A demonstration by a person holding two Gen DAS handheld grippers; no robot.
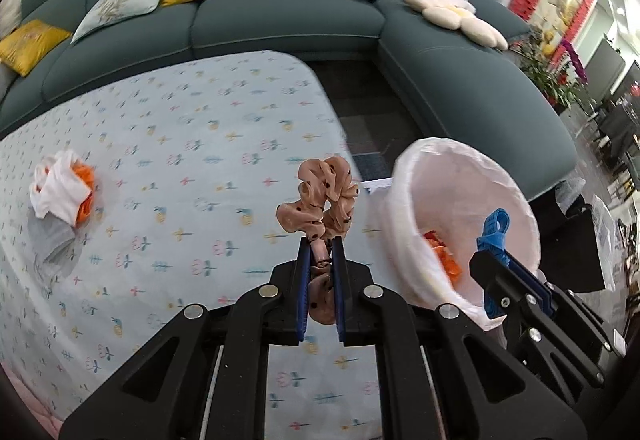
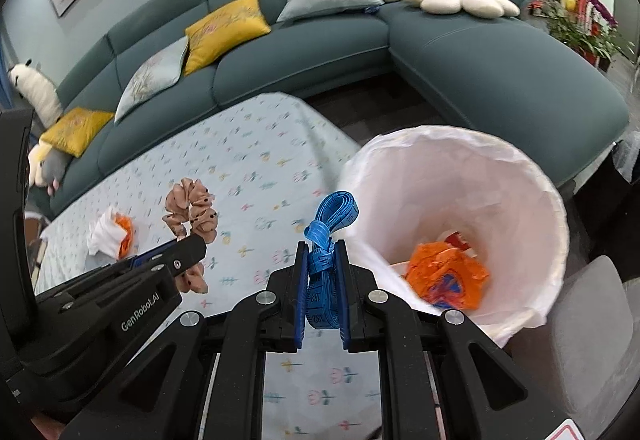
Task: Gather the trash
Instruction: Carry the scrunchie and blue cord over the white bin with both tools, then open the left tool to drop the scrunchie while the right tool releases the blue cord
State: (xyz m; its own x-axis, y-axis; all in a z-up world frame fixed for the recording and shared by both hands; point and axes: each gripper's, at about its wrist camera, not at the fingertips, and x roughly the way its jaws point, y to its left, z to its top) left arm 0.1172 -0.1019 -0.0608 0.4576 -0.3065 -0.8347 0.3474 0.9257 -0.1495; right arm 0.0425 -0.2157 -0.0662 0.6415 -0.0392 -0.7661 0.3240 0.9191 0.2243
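Note:
My left gripper is shut on a peach polka-dot scrunchie, held up above the patterned tablecloth. Seen from the right wrist, that scrunchie hangs at the left gripper to the left. My right gripper is shut on a folded blue measuring tape, just left of the rim of a white-lined trash bin. An orange wrapper lies inside the bin. In the left wrist view the right gripper holds the tape over the bin.
A crumpled white and orange piece of trash lies on the table at the left, also seen as the crumpled trash. A teal sofa with cushions wraps behind the table. Dark floor lies between table and sofa.

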